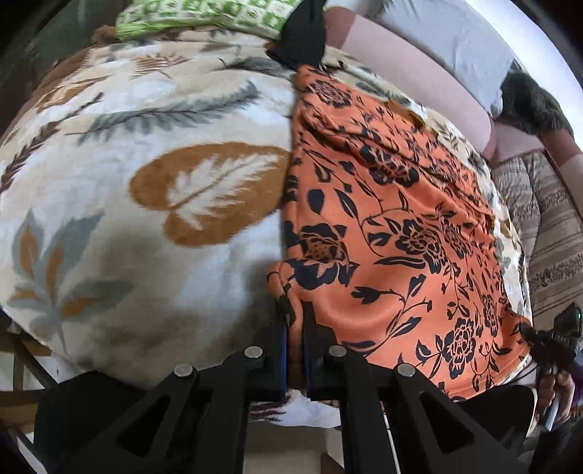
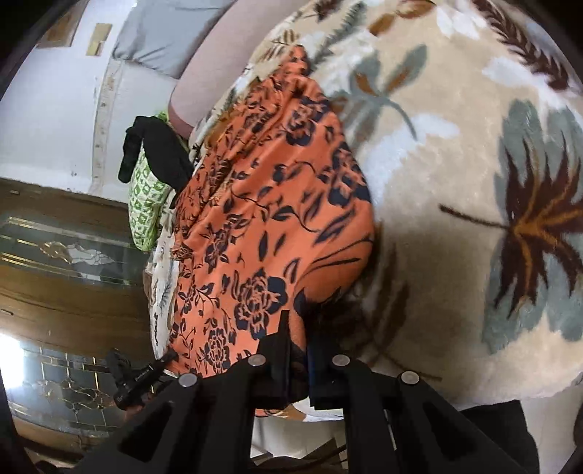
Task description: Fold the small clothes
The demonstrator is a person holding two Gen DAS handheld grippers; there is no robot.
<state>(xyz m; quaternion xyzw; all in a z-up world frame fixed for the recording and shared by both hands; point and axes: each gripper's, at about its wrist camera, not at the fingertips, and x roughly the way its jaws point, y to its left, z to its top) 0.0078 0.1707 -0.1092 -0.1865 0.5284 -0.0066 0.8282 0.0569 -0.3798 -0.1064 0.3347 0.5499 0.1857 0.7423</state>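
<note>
An orange garment with a black flower print [image 1: 393,218] lies spread on a leaf-patterned blanket [image 1: 145,182]. My left gripper [image 1: 296,328] is shut on the garment's near left corner, where the cloth bunches between the fingers. In the right wrist view the same garment [image 2: 269,204] runs away from me. My right gripper [image 2: 298,339] is shut on its near right corner. The right gripper also shows at the left wrist view's right edge [image 1: 546,342], and the left gripper at the lower left of the right wrist view [image 2: 145,375].
A green-and-white patterned cloth [image 1: 204,14] and a black cloth [image 1: 302,36] lie at the blanket's far edge. Grey and pink pillows [image 1: 419,47] sit beyond the garment. A striped quilt [image 1: 546,237] is at the right. A wooden cabinet with glass panels [image 2: 65,255] stands beside the bed.
</note>
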